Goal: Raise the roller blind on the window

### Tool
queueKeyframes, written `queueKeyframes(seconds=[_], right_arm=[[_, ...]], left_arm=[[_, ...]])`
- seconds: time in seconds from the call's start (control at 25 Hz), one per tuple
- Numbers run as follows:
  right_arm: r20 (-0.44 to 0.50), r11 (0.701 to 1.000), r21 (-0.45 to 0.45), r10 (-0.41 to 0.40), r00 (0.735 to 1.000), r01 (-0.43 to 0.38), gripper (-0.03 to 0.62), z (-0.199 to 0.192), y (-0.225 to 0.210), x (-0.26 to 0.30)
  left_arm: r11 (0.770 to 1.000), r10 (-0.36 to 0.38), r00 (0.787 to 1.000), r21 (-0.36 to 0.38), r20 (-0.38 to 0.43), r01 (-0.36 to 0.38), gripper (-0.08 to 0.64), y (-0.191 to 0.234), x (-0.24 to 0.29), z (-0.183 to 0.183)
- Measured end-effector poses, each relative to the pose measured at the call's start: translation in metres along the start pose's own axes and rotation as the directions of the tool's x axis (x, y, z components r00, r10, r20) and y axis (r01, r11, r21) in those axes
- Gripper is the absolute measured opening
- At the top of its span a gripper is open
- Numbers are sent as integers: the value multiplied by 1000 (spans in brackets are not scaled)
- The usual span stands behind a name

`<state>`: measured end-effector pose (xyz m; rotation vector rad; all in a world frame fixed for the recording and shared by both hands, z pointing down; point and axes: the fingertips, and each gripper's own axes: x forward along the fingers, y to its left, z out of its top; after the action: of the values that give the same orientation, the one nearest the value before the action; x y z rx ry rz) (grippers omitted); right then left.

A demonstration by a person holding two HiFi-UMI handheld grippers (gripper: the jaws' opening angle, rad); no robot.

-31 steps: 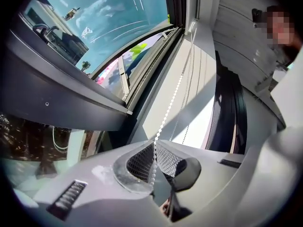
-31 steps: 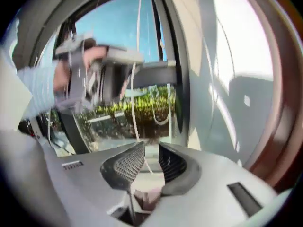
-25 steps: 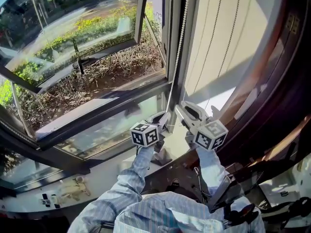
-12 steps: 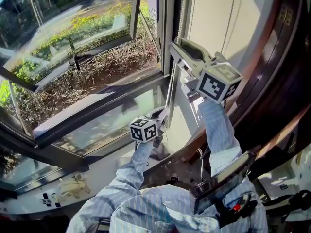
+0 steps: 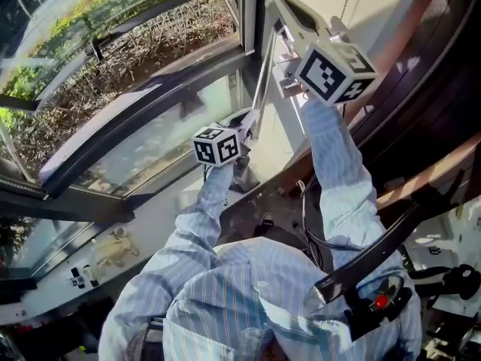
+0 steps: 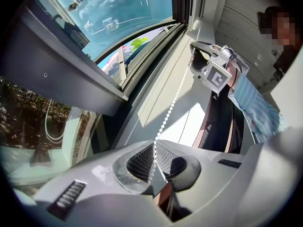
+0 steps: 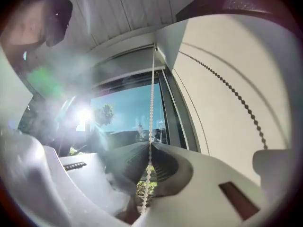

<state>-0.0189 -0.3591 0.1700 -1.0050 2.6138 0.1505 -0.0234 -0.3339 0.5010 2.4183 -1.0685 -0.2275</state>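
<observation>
Blue striped sleeves (image 5: 331, 164) reach up from the near edge. Low by the sill, the left gripper (image 5: 250, 119) has its jaws pressed together on the white bead chain (image 5: 263, 74). Higher on the same chain, the right gripper (image 5: 274, 2) has just been closing and now pinches it too. The dark metal window frame (image 5: 135, 119) stands close behind the chain, with a bed of bare shrubs (image 5: 150, 43) beyond the glass. Only the right gripper view follows the chain to the window's top, with the cream roller blind (image 7: 227, 56) hanging just beside it. Only the left gripper view shows the right gripper from below.
</observation>
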Motion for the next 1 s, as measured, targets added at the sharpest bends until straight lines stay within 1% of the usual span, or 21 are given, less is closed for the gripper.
queueKeyframes(seconds=[0.12,0.2,0.28,0.36,0.4,0.44,0.52,0.6,0.68,0.72,0.8,0.88,0.96,1.0], right_arm=[[-46,997,-50,-65,997,63,12,-38,-4,-12],[-86,994,-59,-92,992,87,12,-72,-5,-24],[-143,993,-56,-107,984,100,12,-113,-3,-38],[-211,992,-41,-124,970,118,12,-157,-2,-54],[-250,991,-32,-132,959,128,12,-180,-1,-64],[-292,990,-22,-137,946,137,12,-205,2,-74],[-378,989,-1,-139,915,150,12,-256,10,-99],[-459,988,13,-133,878,157,12,-301,19,-122],[-512,986,22,-130,849,165,12,-329,25,-137],[-524,986,19,-132,841,166,12,-335,26,-139],[-539,988,-4,-135,831,157,12,-338,28,-137],[-551,989,-20,-133,824,147,12,-340,30,-131],[-552,989,-18,-132,824,146,12,-341,29,-130],[-550,989,-15,-131,825,148,12,-340,30,-131]], left_arm=[[999,40,997,-20,-65,-41,14,19,0,-33],[996,75,988,-33,-138,-80,12,33,-5,-66],[990,113,964,-51,-239,-129,14,47,-14,-105],[982,149,929,-61,-339,-180,14,62,-29,-146],[978,162,914,-63,-372,-199,14,68,-38,-165],[975,174,907,-62,-383,-214,14,73,-47,-180],[971,209,915,-37,-345,-235,14,79,-64,-193],[970,234,922,11,-309,-243,14,81,-74,-195],[970,244,921,71,-304,-234,17,82,-78,-190],[966,257,922,110,-289,-235,18,83,-80,-184],[954,277,935,180,-220,-240,34,82,-88,-159],[948,263,957,217,-122,-233,46,73,-97,-123],[949,212,977,241,-6,-205,46,53,-101,-75],[950,174,983,253,52,-181,46,39,-100,-48]])
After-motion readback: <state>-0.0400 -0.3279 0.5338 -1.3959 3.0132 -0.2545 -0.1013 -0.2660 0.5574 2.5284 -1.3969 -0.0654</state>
